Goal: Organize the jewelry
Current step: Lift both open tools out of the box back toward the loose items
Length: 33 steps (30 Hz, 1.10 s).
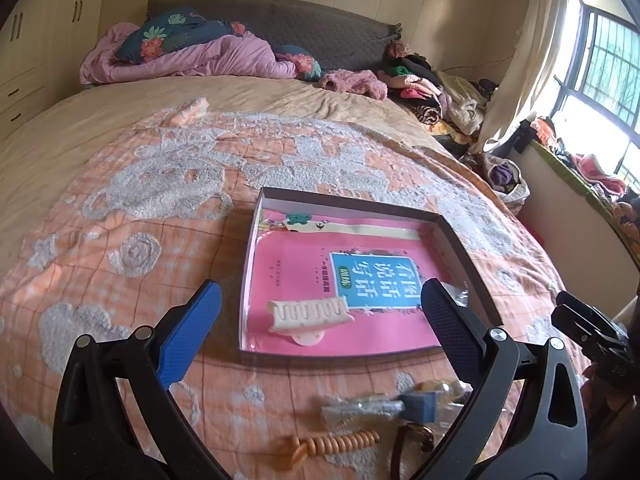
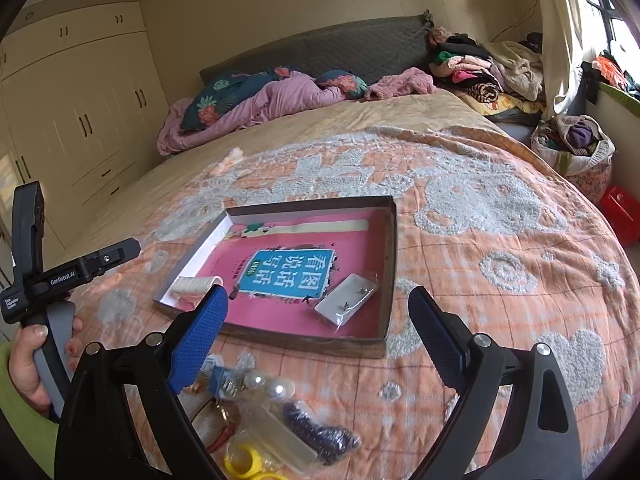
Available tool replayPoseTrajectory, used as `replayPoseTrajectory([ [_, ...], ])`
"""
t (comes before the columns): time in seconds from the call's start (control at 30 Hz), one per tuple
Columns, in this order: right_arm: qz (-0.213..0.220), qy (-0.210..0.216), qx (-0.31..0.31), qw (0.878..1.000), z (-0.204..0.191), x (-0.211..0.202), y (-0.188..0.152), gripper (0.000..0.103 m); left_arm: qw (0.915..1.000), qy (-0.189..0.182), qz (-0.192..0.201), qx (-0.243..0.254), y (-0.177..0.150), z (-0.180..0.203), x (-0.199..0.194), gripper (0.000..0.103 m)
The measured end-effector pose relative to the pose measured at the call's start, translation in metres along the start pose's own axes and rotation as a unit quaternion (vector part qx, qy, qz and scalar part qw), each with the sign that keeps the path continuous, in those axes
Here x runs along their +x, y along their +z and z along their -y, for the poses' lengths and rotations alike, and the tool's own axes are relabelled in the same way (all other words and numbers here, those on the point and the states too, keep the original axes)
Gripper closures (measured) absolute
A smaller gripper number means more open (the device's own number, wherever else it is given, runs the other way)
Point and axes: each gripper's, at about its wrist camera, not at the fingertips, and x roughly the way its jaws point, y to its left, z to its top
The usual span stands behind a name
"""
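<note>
- Both the left hand-held gripper [image 1: 320, 308] and right hand-held gripper [image 2: 318, 312] gape empty above the box [image 1: 464, 240], mid-frame on the bed [image 1: 120, 220].
- Hair clip [image 1: 310, 312] and earring packet [image 2: 348, 294] lie inside.
- Likely next: a pick from the loose pile [image 2: 280, 420], lower frame, needing a descent.

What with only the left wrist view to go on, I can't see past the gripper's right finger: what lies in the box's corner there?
Observer: A clear bag holding a white card with small dark pieces lies flat in the box, near its right wall.
Operator: Anything in the loose pile on the near side of the box that I miss?
Observer: Yes, a yellow ring-shaped piece at the near edge, beside a dark coiled hair tie.
</note>
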Motion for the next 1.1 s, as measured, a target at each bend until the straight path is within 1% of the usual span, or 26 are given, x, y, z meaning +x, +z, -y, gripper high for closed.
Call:
replayPoseTrajectory([
  [0.3, -0.007, 0.009, -0.002, 1.0, -0.006, -0.017, -0.012, 0.012, 0.9999, -0.009, -0.004, 0.007, -0.02, 0.01, -0.019, 0.01],
  [0.7, -0.02, 0.012, -0.01, 1.0, -0.01, -0.031, -0.03, 0.012, 0.9995, -0.016, -0.018, 0.021, -0.046, 0.022, -0.031, 0.01],
  [0.83, -0.028, 0.006, -0.013, 1.0, -0.007, -0.031, -0.035, 0.012, 0.999, -0.019, -0.028, 0.028, -0.056, 0.025, -0.031, 0.01],
  [1.1, -0.053, -0.028, -0.013, 0.998, 0.009, -0.025, -0.052, 0.012, 0.9971, -0.026, -0.056, 0.045, -0.081, 0.034, -0.028, 0.01],
])
